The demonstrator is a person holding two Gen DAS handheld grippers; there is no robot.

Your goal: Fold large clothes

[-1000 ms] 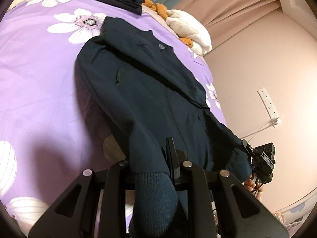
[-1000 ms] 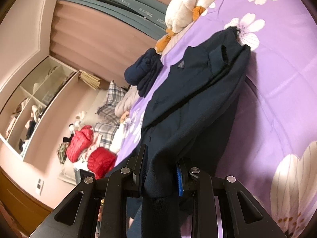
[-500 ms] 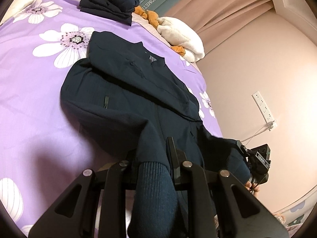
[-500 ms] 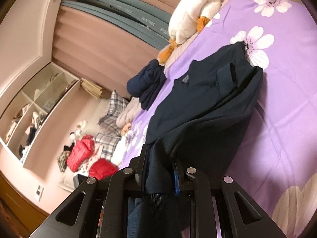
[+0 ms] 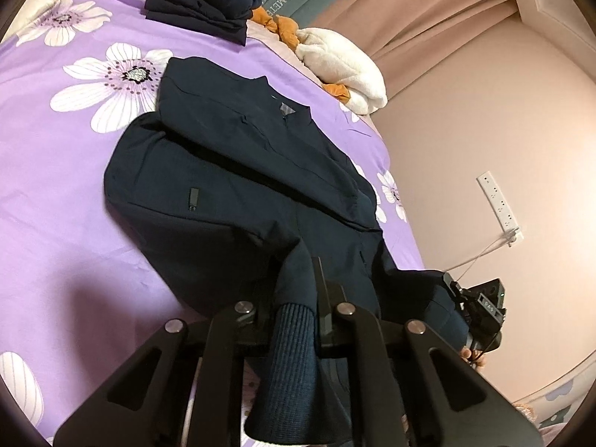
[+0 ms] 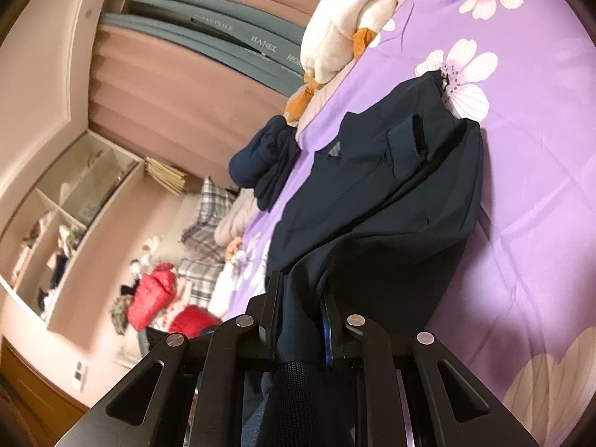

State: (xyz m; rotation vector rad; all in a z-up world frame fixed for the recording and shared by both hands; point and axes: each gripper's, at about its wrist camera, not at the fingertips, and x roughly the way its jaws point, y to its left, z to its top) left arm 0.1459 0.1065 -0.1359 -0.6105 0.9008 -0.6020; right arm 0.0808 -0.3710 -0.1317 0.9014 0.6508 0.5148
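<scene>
Both hem corners lifted, and the jacket is doubling back over itself on the bed!

The purple flowered bedspread [image 5: 56, 186] carries the navy jacket [image 5: 231, 171], collar end lying flat toward the folded dark clothes [image 5: 205, 3] and the white plush toy [image 5: 342, 63]; compared with a second ago the lower half has risen off the bed and bulges over the chest, so the hem has travelled toward the collar. The left gripper [image 5: 294, 309] has its fingers clamped tight on the ribbed hem [image 5: 290, 354], fabric bunched between them. The right gripper [image 6: 298, 320] is likewise squeezed shut on the other hem corner, cloth draping up from its fingers [image 6: 269, 305] to the jacket body.
</scene>
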